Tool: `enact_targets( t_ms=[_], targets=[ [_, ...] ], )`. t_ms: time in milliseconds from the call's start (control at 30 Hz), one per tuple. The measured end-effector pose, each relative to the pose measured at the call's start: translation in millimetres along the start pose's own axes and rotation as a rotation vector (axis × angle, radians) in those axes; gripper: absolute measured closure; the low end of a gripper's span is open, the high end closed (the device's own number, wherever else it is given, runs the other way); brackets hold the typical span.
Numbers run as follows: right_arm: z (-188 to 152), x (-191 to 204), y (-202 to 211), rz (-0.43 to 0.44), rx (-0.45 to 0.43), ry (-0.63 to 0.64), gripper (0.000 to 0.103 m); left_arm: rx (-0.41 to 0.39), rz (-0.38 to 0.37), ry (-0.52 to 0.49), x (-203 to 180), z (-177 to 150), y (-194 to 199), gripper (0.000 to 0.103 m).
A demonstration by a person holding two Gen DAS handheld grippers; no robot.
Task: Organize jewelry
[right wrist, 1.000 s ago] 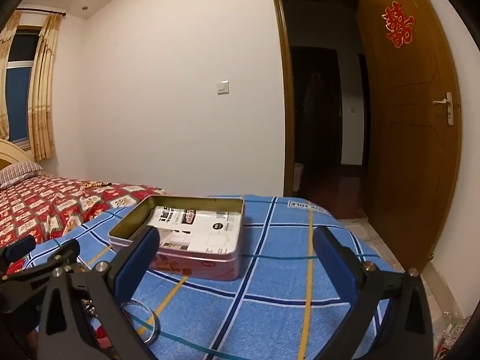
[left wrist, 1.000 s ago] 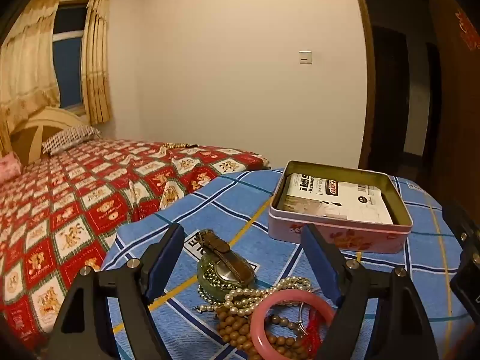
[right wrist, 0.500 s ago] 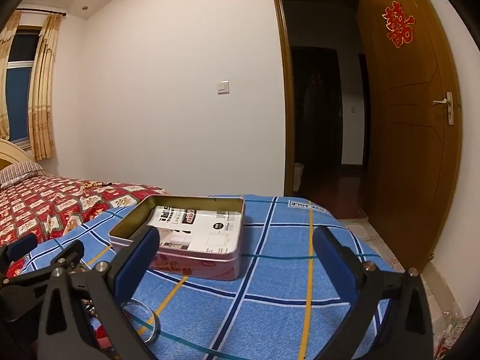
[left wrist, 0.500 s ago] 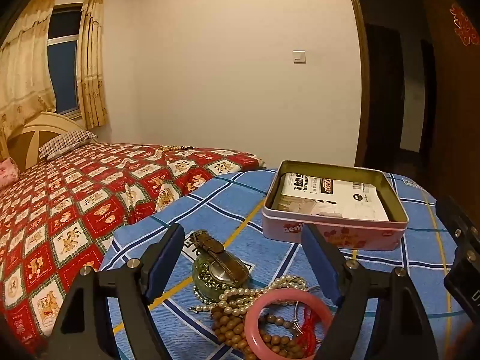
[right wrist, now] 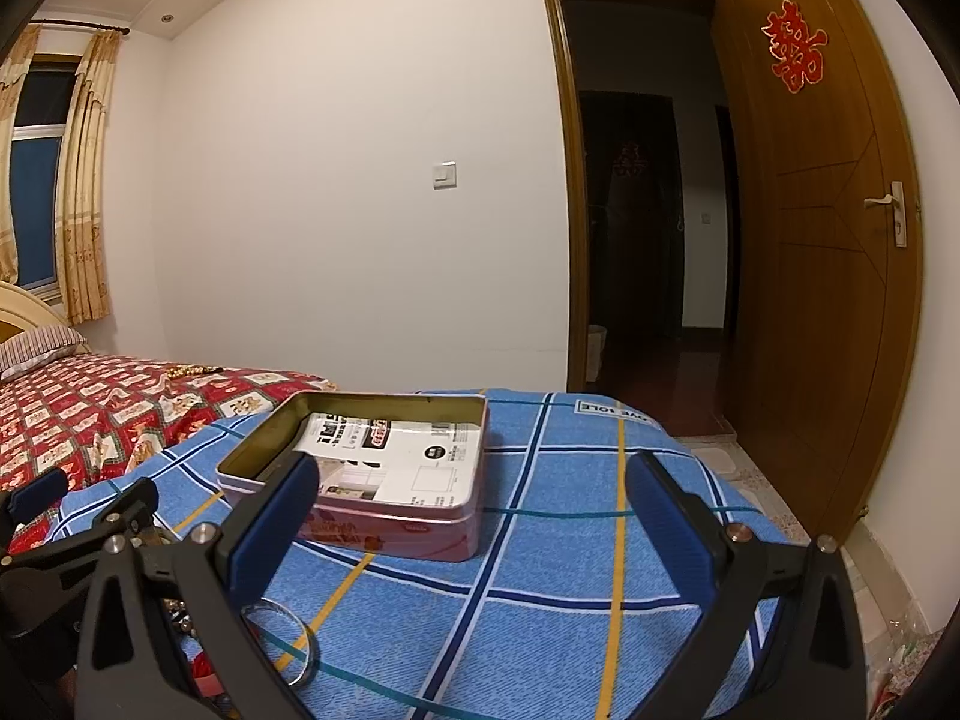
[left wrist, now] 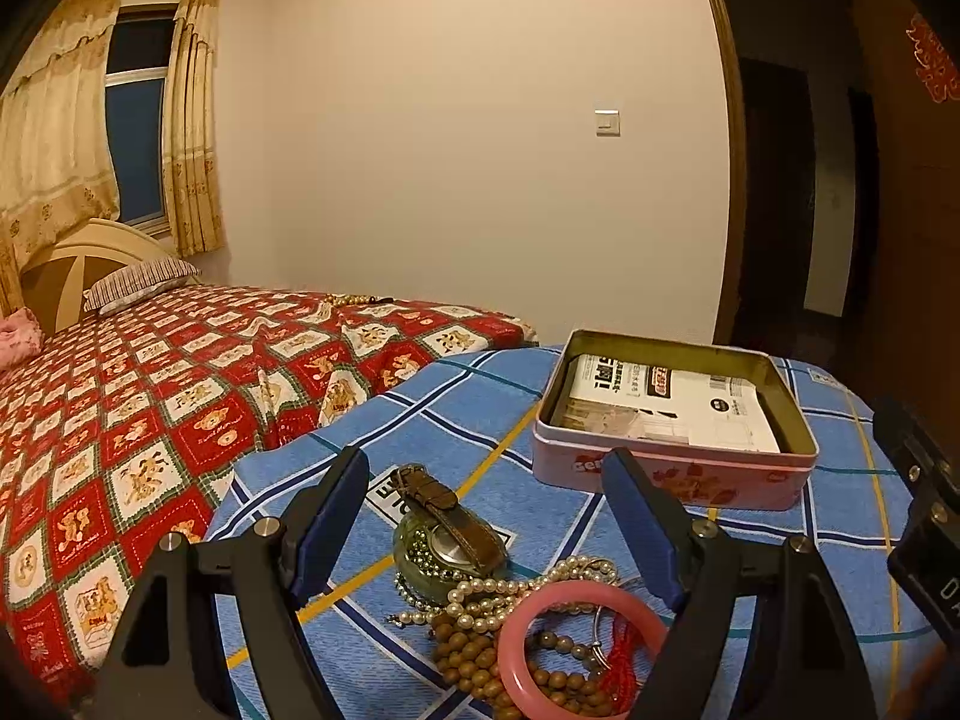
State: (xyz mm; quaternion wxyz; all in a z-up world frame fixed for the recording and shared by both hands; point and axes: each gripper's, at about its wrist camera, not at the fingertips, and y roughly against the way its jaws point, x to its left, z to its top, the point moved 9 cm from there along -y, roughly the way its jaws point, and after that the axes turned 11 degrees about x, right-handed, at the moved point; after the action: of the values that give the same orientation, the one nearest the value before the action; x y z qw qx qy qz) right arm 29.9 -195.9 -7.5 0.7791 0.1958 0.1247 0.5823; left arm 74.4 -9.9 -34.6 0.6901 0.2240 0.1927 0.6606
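A heap of jewelry lies on the blue checked cloth in the left wrist view: a watch with a brown strap (left wrist: pixel 447 507) on a green bangle, a pearl string (left wrist: pixel 510 591), wooden beads (left wrist: pixel 474 660) and a pink bangle (left wrist: pixel 576 648). My left gripper (left wrist: pixel 486 510) is open, its fingers spread either side of the heap. Beyond stands an open pink tin (left wrist: pixel 672 426) with a white printed packet inside. My right gripper (right wrist: pixel 474 510) is open above the cloth, near the tin (right wrist: pixel 372 468). A thin silver bangle (right wrist: pixel 288 642) lies by its left finger.
The blue cloth (right wrist: pixel 570 570) covers a raised surface beside a bed with a red patterned cover (left wrist: pixel 150 396). The cloth's right edge drops to the floor near an open wooden door (right wrist: pixel 822 240). The other gripper's black body (left wrist: pixel 924 510) shows at the left wrist view's right edge.
The left gripper's view has tilted upward a little, so the jewelry heap and tin sit lower in frame. The right gripper has hardly moved. Both stay open.
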Motion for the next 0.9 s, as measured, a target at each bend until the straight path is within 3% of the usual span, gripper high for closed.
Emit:
enact_targets(
  t_ms=[900],
  targets=[
    [-0.4,-2.4,-1.0,0.000,-0.002,-0.005,0.000,-0.024,-0.014,0.016,1.9,1.6,7.6,0.023]
  ],
)
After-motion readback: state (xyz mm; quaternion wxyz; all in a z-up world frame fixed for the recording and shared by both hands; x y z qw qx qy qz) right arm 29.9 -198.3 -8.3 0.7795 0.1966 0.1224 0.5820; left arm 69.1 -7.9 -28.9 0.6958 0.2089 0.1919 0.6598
